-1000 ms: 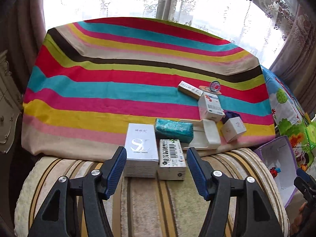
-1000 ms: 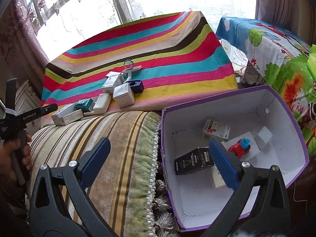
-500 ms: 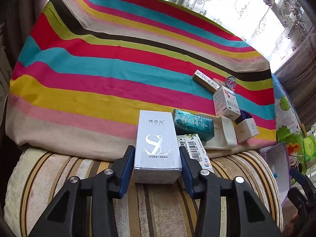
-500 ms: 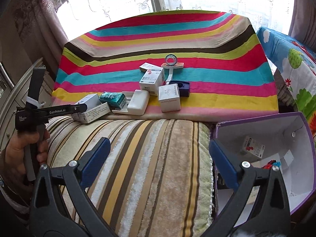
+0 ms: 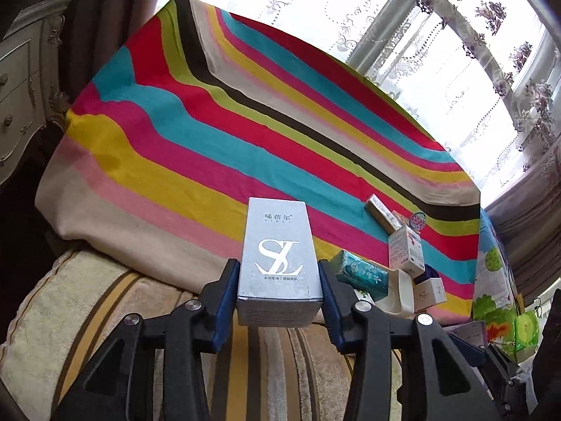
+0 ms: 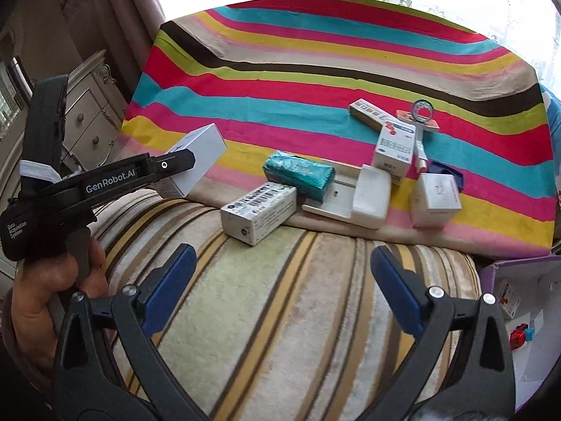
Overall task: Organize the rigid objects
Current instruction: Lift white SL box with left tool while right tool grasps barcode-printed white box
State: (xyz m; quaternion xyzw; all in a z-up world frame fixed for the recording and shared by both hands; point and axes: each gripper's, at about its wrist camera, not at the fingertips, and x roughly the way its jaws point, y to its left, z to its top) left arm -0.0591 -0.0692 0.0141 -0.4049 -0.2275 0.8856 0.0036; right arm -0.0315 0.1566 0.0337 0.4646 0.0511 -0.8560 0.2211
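Silver box marked "SL" (image 5: 279, 263): clamped between the blue pads of the left tool (image 5: 278, 282), which press on both of its long sides. In the right wrist view it is lifted clear of the cushion, tilted, at the left of the scene, with a hand (image 6: 52, 280) on the tool's grip below it. The left tool's jaws have just been closing, with this box between them.

Right tool (image 6: 280, 280): jaws spread wide, nothing between them, hanging over the striped plush cushion (image 6: 280, 315).

Remaining items lie at the near edge of the rainbow-striped cloth (image 6: 315, 70). From left to right: a white barcode box (image 6: 259, 212) partly on the cushion; a teal packet (image 6: 298, 174) just behind it and touching; a white tray-shaped case (image 6: 357, 200); a white medicine carton (image 6: 394, 151); a small white cube box (image 6: 436, 200). Farther back lies a slim tan carton (image 6: 368, 112).

A purple-rimmed box (image 6: 519, 280) sits at the right edge, below the cushion, holding small items.
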